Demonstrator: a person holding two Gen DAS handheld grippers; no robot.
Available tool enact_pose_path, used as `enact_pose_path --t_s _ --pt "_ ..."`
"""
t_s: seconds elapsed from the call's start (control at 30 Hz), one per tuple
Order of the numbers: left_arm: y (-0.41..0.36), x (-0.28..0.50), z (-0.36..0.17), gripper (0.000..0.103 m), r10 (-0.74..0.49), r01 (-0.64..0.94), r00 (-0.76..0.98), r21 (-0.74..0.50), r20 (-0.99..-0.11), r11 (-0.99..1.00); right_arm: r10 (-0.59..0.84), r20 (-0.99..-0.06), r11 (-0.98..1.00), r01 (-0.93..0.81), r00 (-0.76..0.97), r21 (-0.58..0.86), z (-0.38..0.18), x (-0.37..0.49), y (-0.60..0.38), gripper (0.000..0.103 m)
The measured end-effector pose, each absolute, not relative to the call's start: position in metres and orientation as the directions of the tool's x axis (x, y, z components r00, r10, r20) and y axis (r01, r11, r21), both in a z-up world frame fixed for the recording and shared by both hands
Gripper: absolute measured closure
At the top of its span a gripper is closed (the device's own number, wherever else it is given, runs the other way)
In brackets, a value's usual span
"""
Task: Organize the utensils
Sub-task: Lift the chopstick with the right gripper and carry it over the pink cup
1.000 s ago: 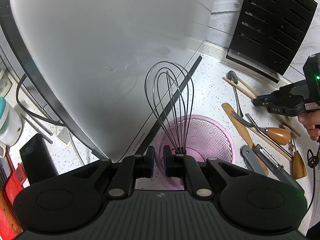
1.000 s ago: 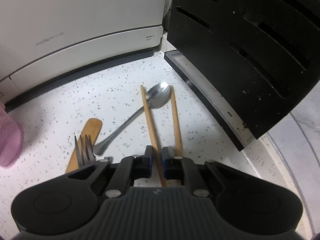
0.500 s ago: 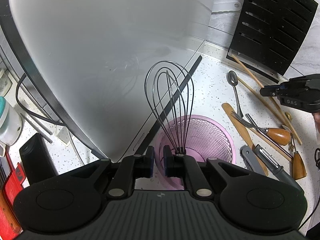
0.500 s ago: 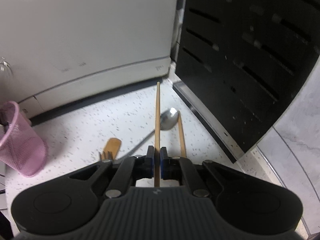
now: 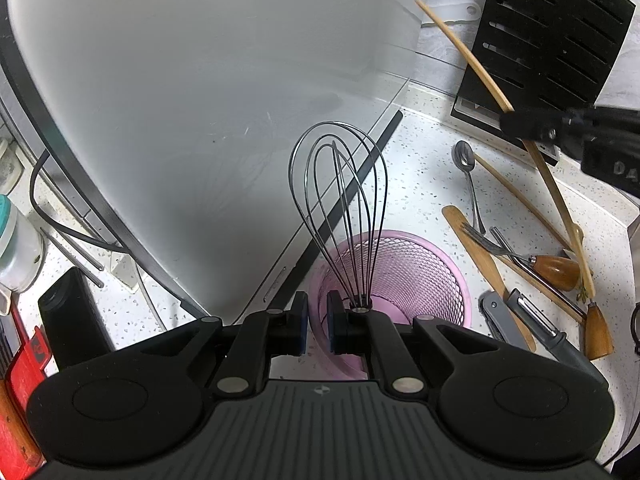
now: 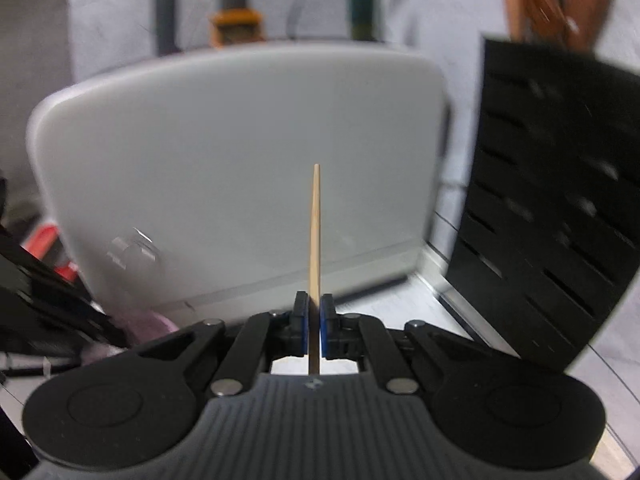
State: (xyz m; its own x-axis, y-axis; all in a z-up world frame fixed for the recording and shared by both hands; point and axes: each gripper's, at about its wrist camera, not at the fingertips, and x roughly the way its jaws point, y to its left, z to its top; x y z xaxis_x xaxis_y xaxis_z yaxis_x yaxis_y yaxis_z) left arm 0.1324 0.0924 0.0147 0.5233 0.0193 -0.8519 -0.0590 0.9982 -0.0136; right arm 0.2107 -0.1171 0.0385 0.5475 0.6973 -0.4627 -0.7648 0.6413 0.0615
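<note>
Chopstick [image 6: 315, 240], clamped between the right gripper [image 6: 314, 322] fingers, projected straight ahead along them, clear of the surface, with the pink basket [image 5: 404, 268] low to their left, where the left gripper [image 5: 317, 322] pinched its rim.

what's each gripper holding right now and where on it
Right gripper pinches a wooden chopstick partway along its length. Left gripper is shut on nothing, beside the whisk.
</note>
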Motion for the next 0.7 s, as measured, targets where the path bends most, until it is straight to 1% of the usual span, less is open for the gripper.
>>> enact_pose_path --t_s 0.13,0.23,0.33,0.47,0.57,0.7 --pt "0.093 0.133 0.014 0.094 0.005 -0.053 0.521 -0.027 -0.854 0.998 0.757 -0.361 0.609 -0.788 0.545 0.089 0.054 0.189 -0.105 0.102" --pt "0.092 0.133 0.013 0.094 -0.008 -0.043 0.515 -0.036 -0.857 0.998 0.793 -0.265 0.598 -0.785 0.549 0.162 0.063 0.177 -0.102 0.102" --pt "0.091 0.133 0.013 0.094 -0.017 -0.04 0.513 -0.044 -0.858 0.998 0.807 -0.187 0.59 -0.765 0.56 0.258 0.066 0.176 -0.098 0.101" --pt "0.091 0.133 0.013 0.094 -0.02 -0.039 0.513 -0.046 -0.858 0.998 0.801 -0.094 0.591 -0.755 0.592 0.283 0.061 0.173 -0.09 0.102" --pt "0.091 0.133 0.013 0.094 -0.023 -0.037 0.513 -0.049 -0.858 0.998 0.794 -0.063 0.594 -0.749 0.605 0.293 0.054 0.17 -0.084 0.102" --pt "0.091 0.132 0.013 0.093 -0.027 -0.034 0.513 -0.052 -0.858 0.998 0.797 -0.072 0.592 -0.752 0.6 0.288 0.048 0.171 -0.077 0.102"
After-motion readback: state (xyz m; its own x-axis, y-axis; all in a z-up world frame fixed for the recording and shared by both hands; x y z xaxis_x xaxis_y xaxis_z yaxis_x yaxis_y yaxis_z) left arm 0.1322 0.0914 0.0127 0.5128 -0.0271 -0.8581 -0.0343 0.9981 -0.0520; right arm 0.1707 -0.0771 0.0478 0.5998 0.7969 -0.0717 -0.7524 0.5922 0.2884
